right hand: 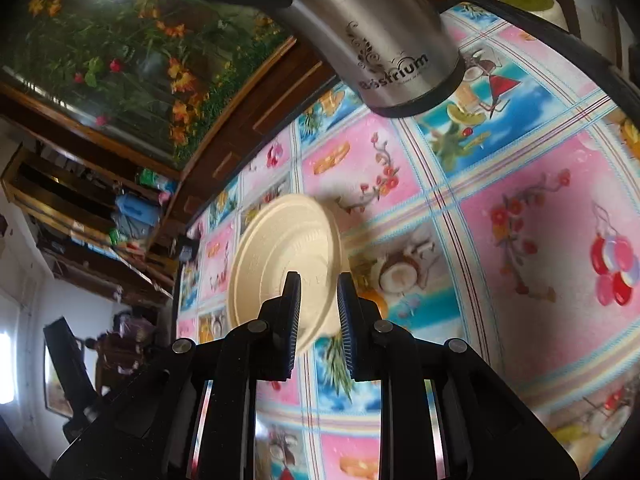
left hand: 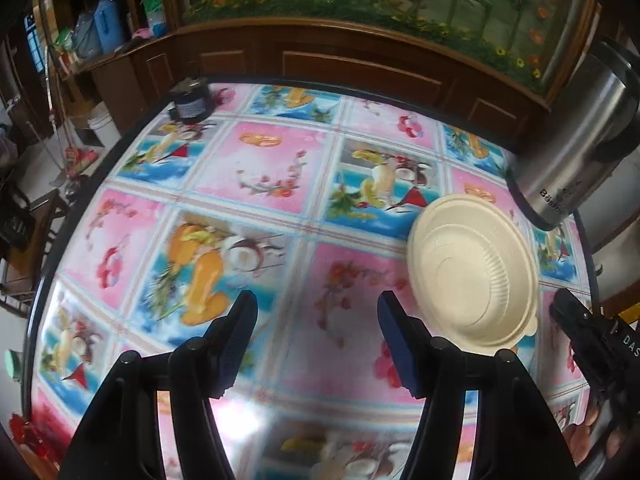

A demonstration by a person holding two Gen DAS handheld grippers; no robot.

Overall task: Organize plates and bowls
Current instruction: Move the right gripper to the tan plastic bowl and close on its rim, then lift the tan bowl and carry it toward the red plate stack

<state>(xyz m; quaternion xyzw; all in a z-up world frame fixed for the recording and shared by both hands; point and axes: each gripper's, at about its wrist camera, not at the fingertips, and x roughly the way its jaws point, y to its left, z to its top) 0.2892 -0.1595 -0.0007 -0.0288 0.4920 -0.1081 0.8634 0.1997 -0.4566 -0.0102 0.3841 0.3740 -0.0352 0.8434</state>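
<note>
Your left gripper [left hand: 318, 312] hangs over the tablecloth [left hand: 280, 208], jaws spread wide and empty. The cream bowl [left hand: 472, 276], upside down, lies just right of its right finger. Your right gripper [right hand: 319, 300], jaws narrowly parted, fingers apparently flanking the bowl's [right hand: 284, 256] near rim, grip uncertain. Steel kettle [right hand: 384, 32] stands beyond.

- Your table cover [left hand: 280, 216] is looking like glossy printed plastic sheeting, catching glare.
- The cream bowl [left hand: 472, 276] is showing a matt, ribbed, paper-pulp surface.
- The kettle [right hand: 384, 32] is showing brushed steel.
- Your left gripper [left hand: 318, 336] is showing matt black plastic.
- The cabinet [left hand: 328, 60] is showing varnished wood.
</note>
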